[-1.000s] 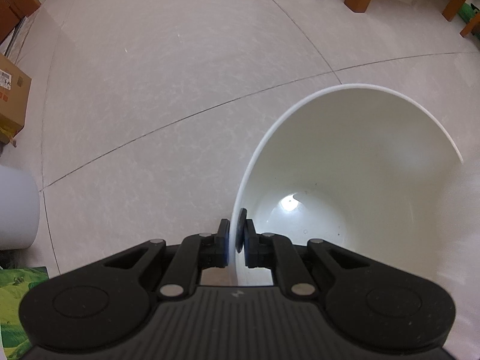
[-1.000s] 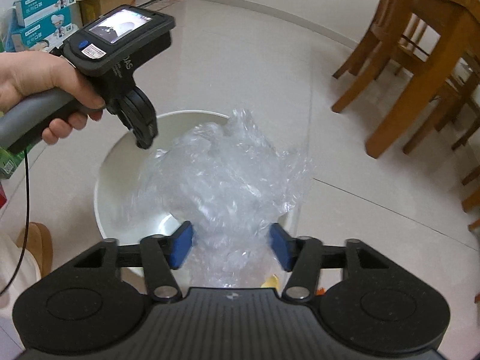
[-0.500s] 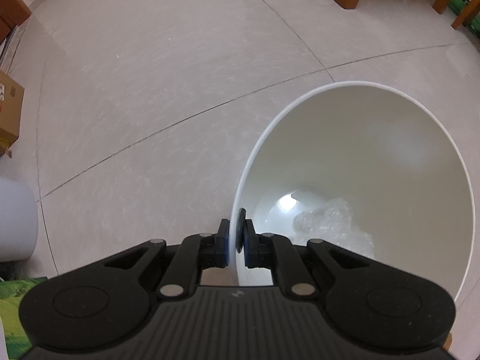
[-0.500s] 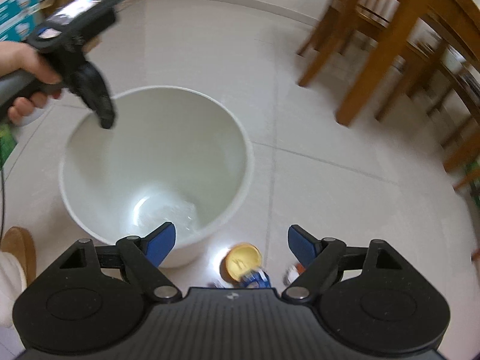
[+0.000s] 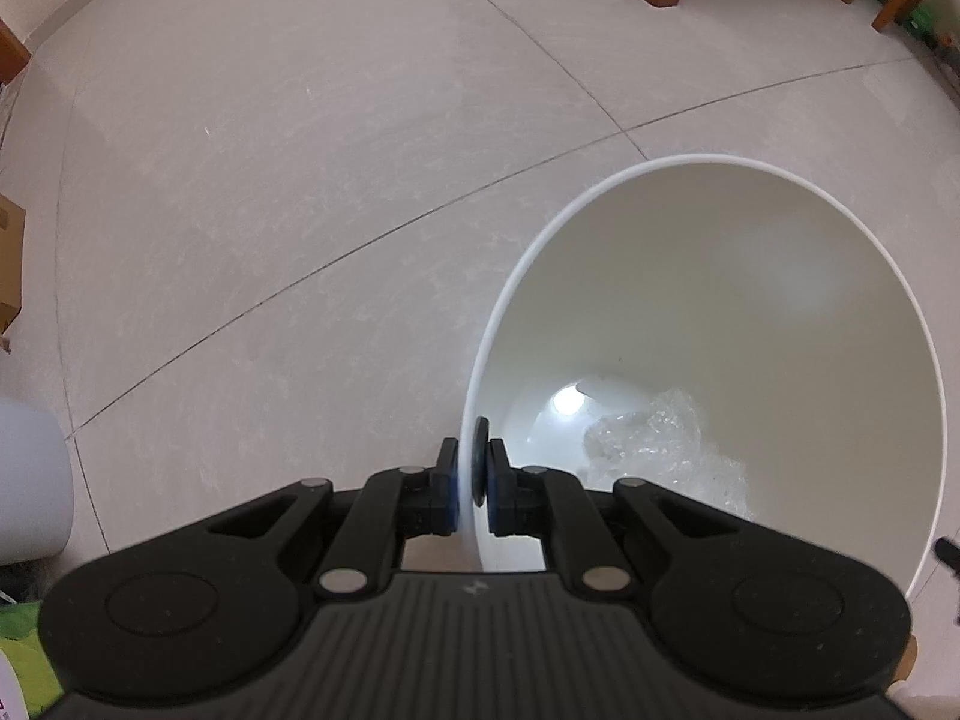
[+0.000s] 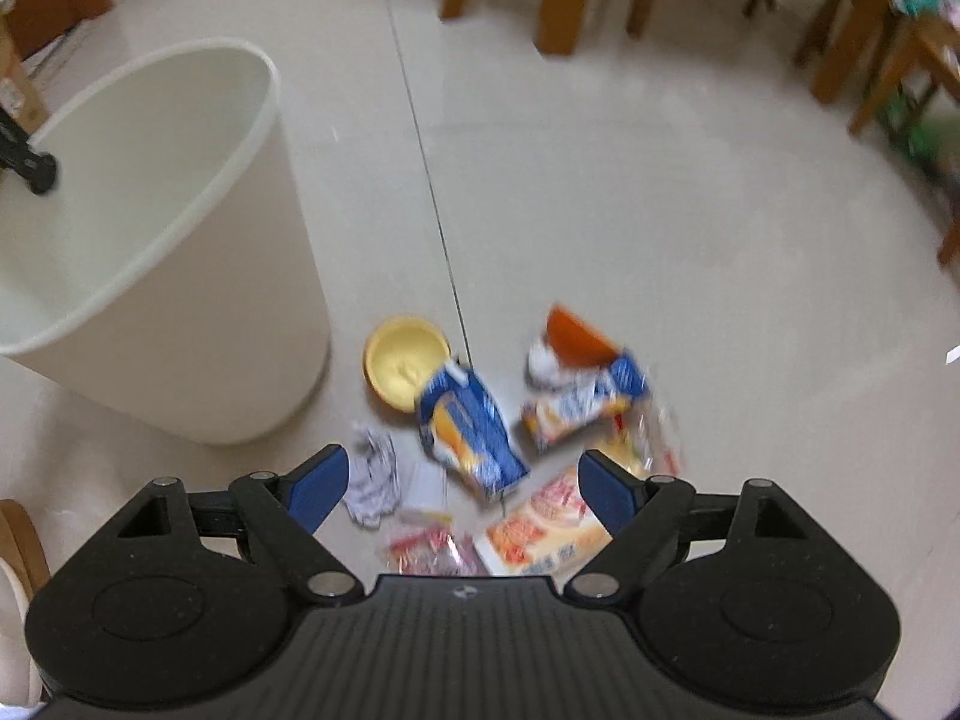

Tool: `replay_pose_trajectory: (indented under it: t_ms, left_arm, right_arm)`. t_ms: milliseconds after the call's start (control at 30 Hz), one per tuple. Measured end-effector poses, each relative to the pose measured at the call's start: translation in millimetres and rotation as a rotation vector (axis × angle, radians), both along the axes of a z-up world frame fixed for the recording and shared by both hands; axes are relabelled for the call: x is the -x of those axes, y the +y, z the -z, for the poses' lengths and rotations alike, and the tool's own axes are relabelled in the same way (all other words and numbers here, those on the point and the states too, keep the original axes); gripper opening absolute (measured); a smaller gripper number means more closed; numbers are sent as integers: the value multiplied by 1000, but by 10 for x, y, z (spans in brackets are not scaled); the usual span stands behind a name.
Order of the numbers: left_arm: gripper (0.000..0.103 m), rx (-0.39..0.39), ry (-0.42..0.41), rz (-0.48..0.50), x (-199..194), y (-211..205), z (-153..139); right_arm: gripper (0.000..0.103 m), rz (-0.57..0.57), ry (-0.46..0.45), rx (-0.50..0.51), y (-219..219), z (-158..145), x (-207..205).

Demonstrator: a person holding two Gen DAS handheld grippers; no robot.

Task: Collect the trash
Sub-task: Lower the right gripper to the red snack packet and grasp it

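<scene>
left gripper (image 5: pixel 469 483) is clamped thin on the rim of the white bin (image 5: pixel 780 276), steadying it. right gripper (image 6: pixel 462 489) stands wide with nothing between the pads; its jaws have just been opening, and it hangs above the litter on the floor beside the bin.

the trash: a blue snack box (image 6: pixel 471 429) lies nearest the gap of the jaws, a yellow lid (image 6: pixel 402 363) touching it on the bin side, a crumpled tissue (image 6: pixel 372 477) by the left pad, a torn blue-and-orange wrapper (image 6: pixel 585 402) and flat red packets (image 6: pixel 540 531) to the right. a wad of clear plastic film (image 5: pixel 654 444) already lies at the bottom of the bin.

handling, judged: all light. the box looks like thin card, crushable but stiff enough to pinch across its narrow sides. wrappers and tissue are limp and need a pinch on a raised fold; flat packets may slip on the tile.

views: only the left wrist view shows inside the bin. only the right wrist view shows the floor litter, somewhat blurred.
</scene>
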State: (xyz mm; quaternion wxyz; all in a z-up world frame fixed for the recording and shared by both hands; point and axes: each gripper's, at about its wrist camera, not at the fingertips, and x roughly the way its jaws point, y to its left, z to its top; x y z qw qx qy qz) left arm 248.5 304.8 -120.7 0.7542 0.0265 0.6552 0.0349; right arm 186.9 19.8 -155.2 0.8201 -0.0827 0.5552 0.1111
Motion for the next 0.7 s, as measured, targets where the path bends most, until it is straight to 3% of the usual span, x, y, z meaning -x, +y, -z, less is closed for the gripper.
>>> replay_pose_trajectory:
  t_ms: [400, 700]
  left_arm:
    - [6, 3, 12, 34, -59, -6, 12]
    - [6, 12, 10, 23, -46, 14, 15]
  right_arm:
    - [91, 113, 141, -60, -75, 1017, 50]
    - [91, -95, 192, 46, 150, 1561, 219]
